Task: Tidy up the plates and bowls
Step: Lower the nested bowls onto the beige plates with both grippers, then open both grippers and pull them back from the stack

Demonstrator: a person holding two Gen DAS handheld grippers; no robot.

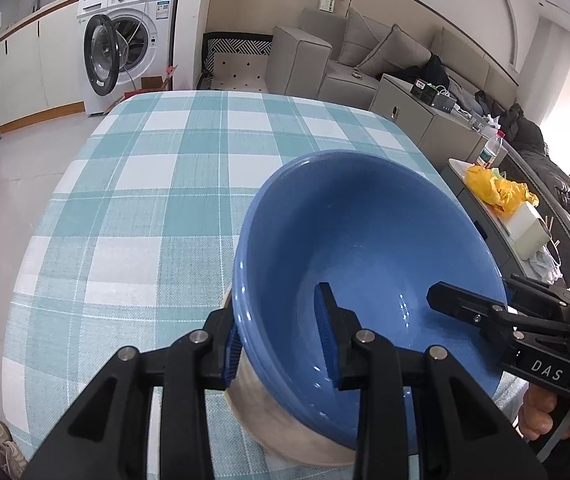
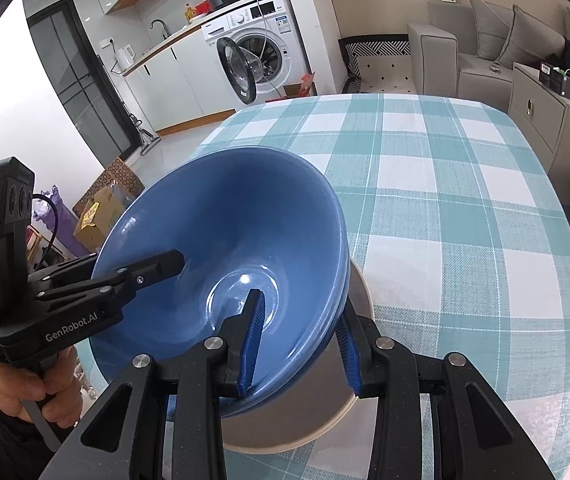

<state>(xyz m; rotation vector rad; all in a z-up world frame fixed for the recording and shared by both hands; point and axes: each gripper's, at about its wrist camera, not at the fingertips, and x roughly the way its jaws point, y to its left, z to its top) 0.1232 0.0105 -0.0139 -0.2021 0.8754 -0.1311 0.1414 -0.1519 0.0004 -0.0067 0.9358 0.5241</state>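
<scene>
The blue bowl [image 1: 365, 264] is sitting in the lower right of the left wrist view and the lower left-centre of the right wrist view [image 2: 221, 248], nested on what looks like a second blue rim just beneath it, with a beige plate [image 2: 317, 408] lying under the stack on the checked desk [image 1: 157, 184].

The left tongs [image 1: 281, 340] are straddling the bowl's near-left rim, one blue-padded finger [image 1: 327, 336] standing inside the bowl and the other outside against the wall; the pads are lying close on the rim, so the tongs appear to be gripping the bowl. The right tongs [image 2: 301, 344] are doing the same on the opposite side, with one blue pad [image 2: 253, 340] inside and one outside below the rim, narrow around the wall and seemingly clamped on it.

Each view is also showing the other tool reaching in over the bowl: the right tongs at the right edge of the left wrist view [image 1: 465, 304], the left tongs at the left edge of the right wrist view [image 2: 153, 268].

A washing machine [image 1: 125, 48] with its door open is standing in the upper left of the left wrist view, and a grey sofa [image 1: 369, 52] is stretching along the upper right
</scene>
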